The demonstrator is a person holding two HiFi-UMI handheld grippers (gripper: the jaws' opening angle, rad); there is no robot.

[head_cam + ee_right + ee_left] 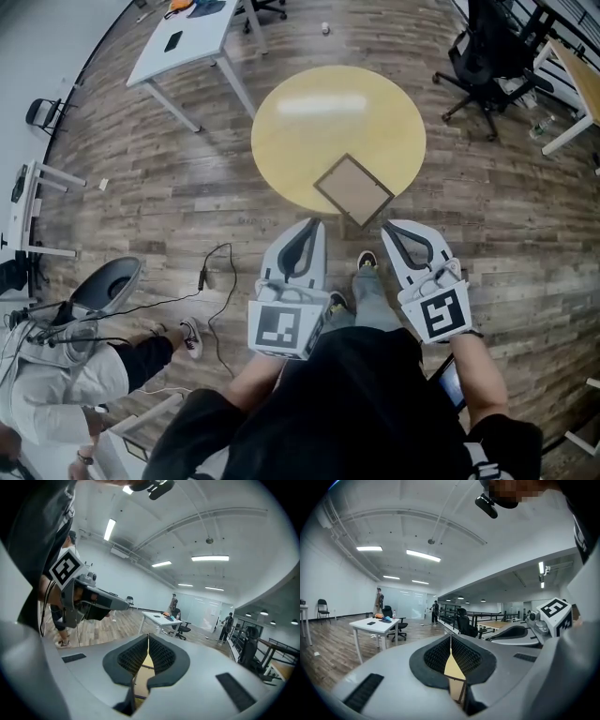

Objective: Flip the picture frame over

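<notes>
The picture frame (pixel 353 188) is a thin brown rectangle with a tan panel. It lies flat at the near edge of the round yellow table (pixel 337 122). My left gripper (pixel 312 223) hovers just short of the frame's near-left corner, shut and empty. My right gripper (pixel 390 225) hovers off the frame's near-right side, shut too, with nothing held. In the left gripper view the left gripper (pixel 451 637) has its pads meeting, with a strip of the frame (pixel 461 688) showing below them. The right gripper view shows the right gripper (pixel 148 635) the same way, above the frame's edge (pixel 140 667).
A white desk (pixel 183 42) stands at the back left and a black office chair (pixel 483 56) at the back right. A person (pixel 66 370) sits at the lower left by a grey chair (pixel 108 281). A cable (pixel 220 281) lies on the wooden floor.
</notes>
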